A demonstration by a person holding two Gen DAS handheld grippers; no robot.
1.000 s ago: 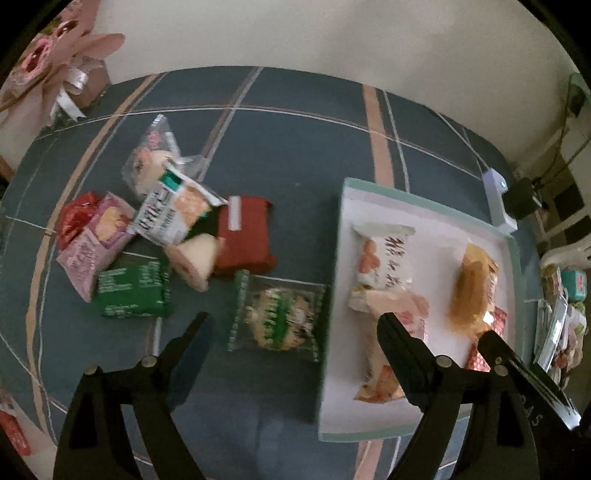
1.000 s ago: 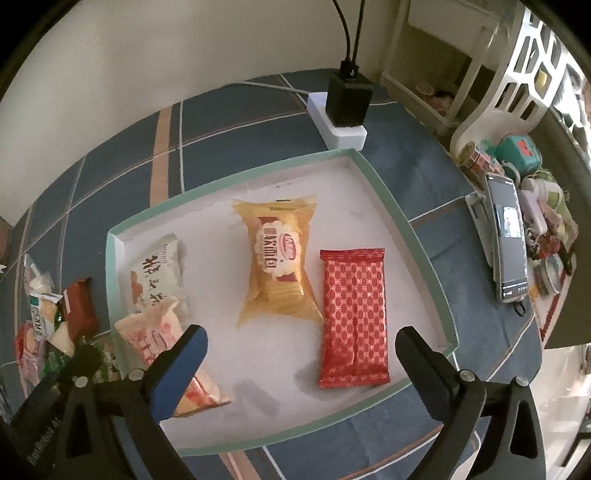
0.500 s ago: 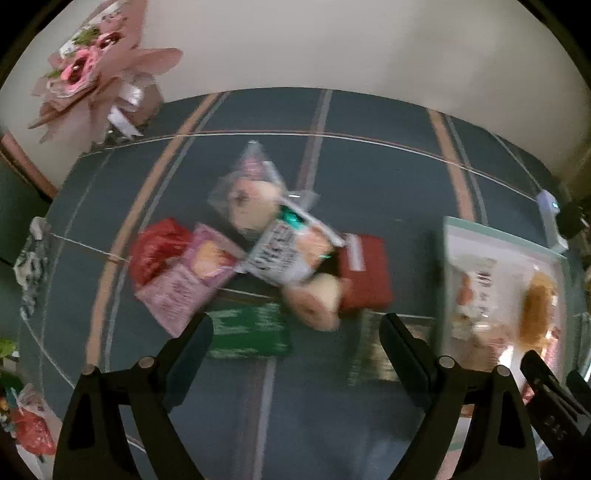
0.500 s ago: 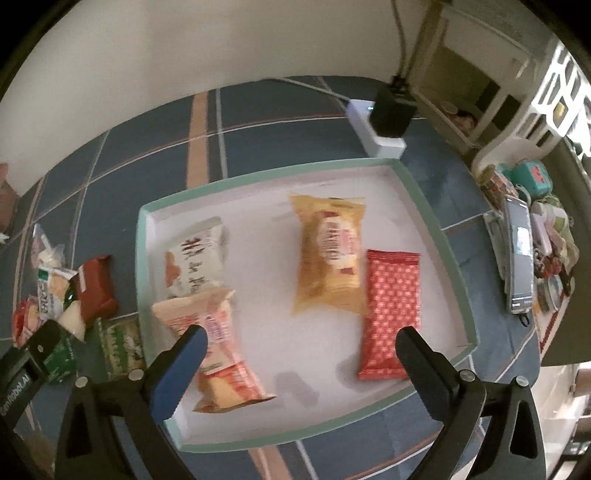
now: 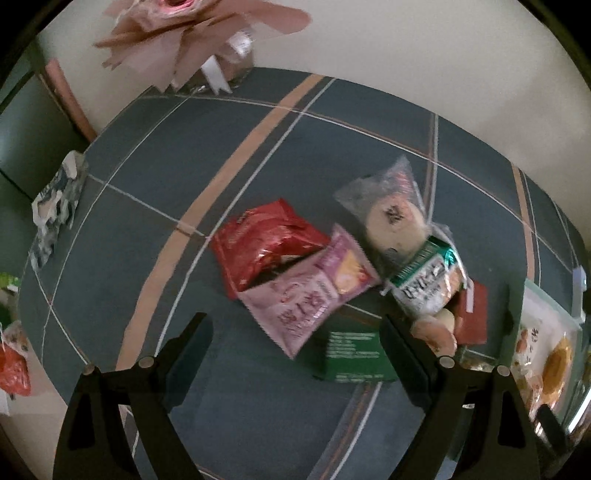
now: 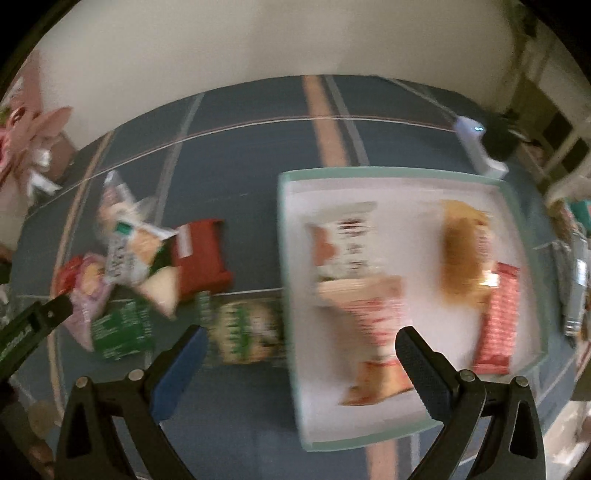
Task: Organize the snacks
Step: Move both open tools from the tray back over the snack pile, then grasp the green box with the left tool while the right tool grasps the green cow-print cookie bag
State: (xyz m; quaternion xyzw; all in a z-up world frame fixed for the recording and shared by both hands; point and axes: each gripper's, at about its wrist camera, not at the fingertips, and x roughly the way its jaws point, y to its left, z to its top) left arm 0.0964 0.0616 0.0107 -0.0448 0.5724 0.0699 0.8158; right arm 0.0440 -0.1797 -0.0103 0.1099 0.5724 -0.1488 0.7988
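A pile of loose snacks lies on the blue cloth: a pink packet (image 5: 310, 295), a red bag (image 5: 264, 243), a clear round-cake packet (image 5: 391, 218), a white-and-green packet (image 5: 424, 288) and a green packet (image 5: 351, 354). My left gripper (image 5: 295, 354) is open and empty, just short of the pink packet. A white tray with a teal rim (image 6: 284, 236) holds several snacks, among them a yellow packet (image 6: 461, 251) and a red bar (image 6: 496, 317). My right gripper (image 6: 299, 362) is open and empty over the tray's left rim, beside a green-and-clear packet (image 6: 247, 328).
A pink paper bouquet (image 5: 199, 33) stands at the back left corner. A white power strip (image 6: 480, 147) lies behind the tray. Clutter sits off the table's right edge (image 6: 576, 280). A crumpled wrapper (image 5: 55, 206) lies at the left edge. The right wrist view is blurred.
Both grippers have swung left. The left now faces the loose snack pile instead of the tray edge. The right has moved from over the tray to its left rim. Both stay open.
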